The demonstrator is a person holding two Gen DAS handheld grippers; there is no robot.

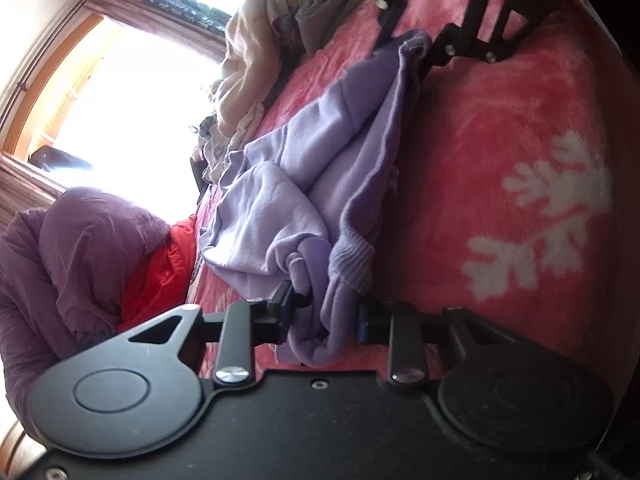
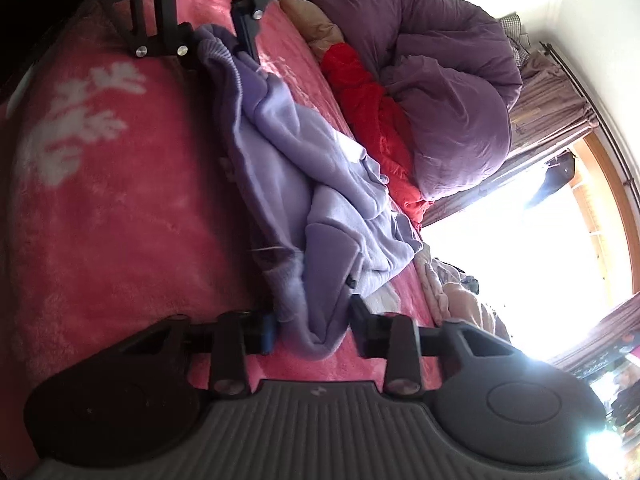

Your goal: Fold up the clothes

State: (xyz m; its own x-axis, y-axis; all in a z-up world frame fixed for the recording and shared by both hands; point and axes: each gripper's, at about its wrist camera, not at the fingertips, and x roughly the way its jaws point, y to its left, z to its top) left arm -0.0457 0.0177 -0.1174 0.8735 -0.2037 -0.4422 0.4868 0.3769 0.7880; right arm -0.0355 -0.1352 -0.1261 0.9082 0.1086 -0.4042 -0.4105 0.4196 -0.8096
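Lilac sweatshirt (image 1: pixel 320 184) bunched on pink bed blanket (image 1: pixel 520 128), left gripper (image 1: pixel 328 316) and right gripper (image 2: pixel 310 328) each pinching a hem end; thick fleece may slip out if pulled unevenly.

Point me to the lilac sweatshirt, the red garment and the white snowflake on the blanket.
lilac sweatshirt (image 1: pixel 320 168): left wrist view, its bunched body.
red garment (image 2: pixel 360 92): right wrist view, its crumpled middle.
white snowflake (image 1: pixel 548 208): left wrist view, its centre.
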